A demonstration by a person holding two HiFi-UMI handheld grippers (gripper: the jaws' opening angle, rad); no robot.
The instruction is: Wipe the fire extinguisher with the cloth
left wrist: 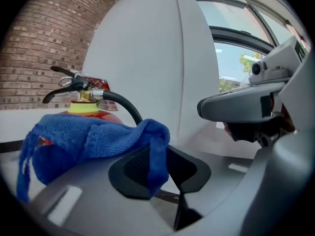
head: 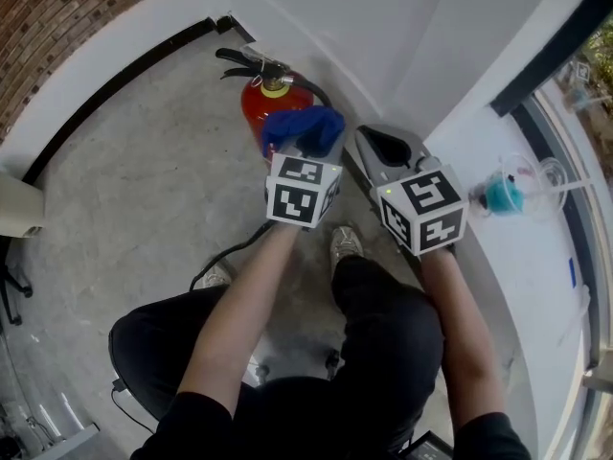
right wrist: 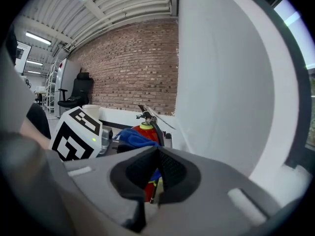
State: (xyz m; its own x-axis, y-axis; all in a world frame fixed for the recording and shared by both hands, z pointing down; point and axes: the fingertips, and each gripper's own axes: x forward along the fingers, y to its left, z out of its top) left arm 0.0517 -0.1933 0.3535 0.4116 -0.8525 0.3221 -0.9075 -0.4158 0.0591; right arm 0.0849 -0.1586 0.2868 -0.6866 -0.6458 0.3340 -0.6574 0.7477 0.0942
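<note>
- Right now the fire extinguisher (head: 261, 103) stands upright on the grey floor (head: 144, 161) by the white wall (head: 383, 27), just beyond the tips of the left gripper (left wrist: 157, 168). The right gripper (right wrist: 156, 173) sits to the right of it, extinguisher visible past its tips.
- It has a red body, yellow collar, black hose and black lever handle on top.
- Bunched blue cloth (left wrist: 93, 136) hangs in front of its upper body. Can't tell if they touch.
- Left jaws are partly closed, pinching a fold of the cloth.
- Right jaws are pressed together with nothing between them.
</note>
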